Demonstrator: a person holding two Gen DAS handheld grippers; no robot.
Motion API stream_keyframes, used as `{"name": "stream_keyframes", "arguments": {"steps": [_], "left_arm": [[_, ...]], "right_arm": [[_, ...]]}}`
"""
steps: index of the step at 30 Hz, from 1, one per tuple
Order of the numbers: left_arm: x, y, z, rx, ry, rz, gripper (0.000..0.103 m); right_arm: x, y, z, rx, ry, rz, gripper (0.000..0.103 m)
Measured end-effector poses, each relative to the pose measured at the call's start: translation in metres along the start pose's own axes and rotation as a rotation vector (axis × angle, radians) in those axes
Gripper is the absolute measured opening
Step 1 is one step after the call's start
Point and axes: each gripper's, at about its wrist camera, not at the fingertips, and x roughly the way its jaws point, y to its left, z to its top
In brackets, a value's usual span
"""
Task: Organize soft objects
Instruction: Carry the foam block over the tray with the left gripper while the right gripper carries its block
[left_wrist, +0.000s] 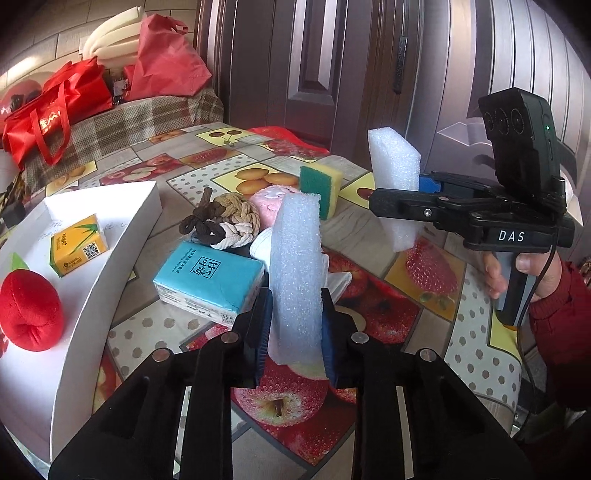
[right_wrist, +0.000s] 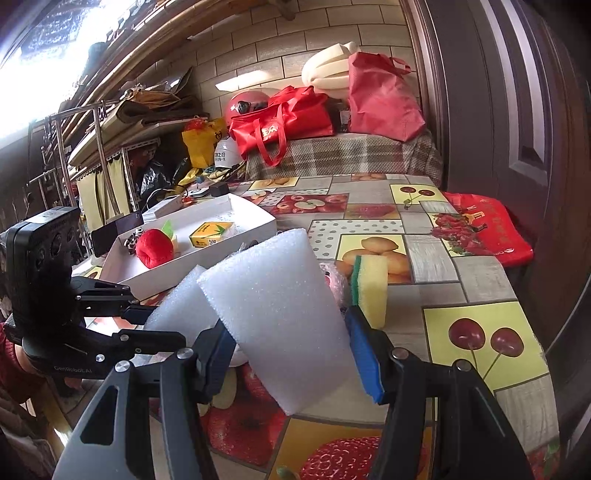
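Note:
My left gripper (left_wrist: 295, 328) is shut on a white foam block (left_wrist: 295, 273), held upright above the table. My right gripper (right_wrist: 291, 347) is shut on a second white foam block (right_wrist: 277, 317); it also shows in the left wrist view (left_wrist: 395, 184), held above the table at the right. A white box (left_wrist: 110, 236) at the left holds a red plush apple (left_wrist: 29, 310) and a yellow tissue pack (left_wrist: 77, 243). On the table lie a blue tissue pack (left_wrist: 207, 280), a braided rope ball (left_wrist: 221, 221), a pink soft item (left_wrist: 269, 199) and a yellow-green sponge (left_wrist: 321, 184).
Red bags (left_wrist: 55, 110) and foam rolls (left_wrist: 110, 40) sit on a plaid-covered surface beyond the table. A brown door (left_wrist: 332, 66) stands behind. A red bag (right_wrist: 487, 229) lies at the table's far right edge. Shelves with clutter (right_wrist: 129, 147) stand at the left.

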Motion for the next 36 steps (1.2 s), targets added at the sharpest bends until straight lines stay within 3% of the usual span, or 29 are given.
{"name": "stream_keyframes", "arguments": {"steps": [8, 12, 16, 23, 36], "left_arm": [[-0.015, 0.006, 0.001, -0.033, -0.078, 0.006, 0.018], [-0.026, 0.005, -0.001, -0.024, -0.132, 0.013, 0.018], [-0.042, 0.006, -0.003, 0.036, -0.237, 0.076, 0.019], [-0.065, 0.036, -0.010, 0.000, -0.320, 0.148, 0.019], [-0.095, 0.068, -0.029, -0.036, -0.387, 0.221, 0.019]], "right_arm": [[-0.009, -0.003, 0.001, 0.017, -0.056, -0.063, 0.059], [-0.016, -0.007, 0.003, 0.073, -0.128, -0.109, 0.059], [-0.017, 0.003, 0.006, 0.113, -0.202, -0.141, 0.059], [-0.015, 0.020, 0.009, 0.148, -0.273, -0.168, 0.059], [0.003, 0.052, 0.013, 0.098, -0.255, -0.165, 0.059]]}}
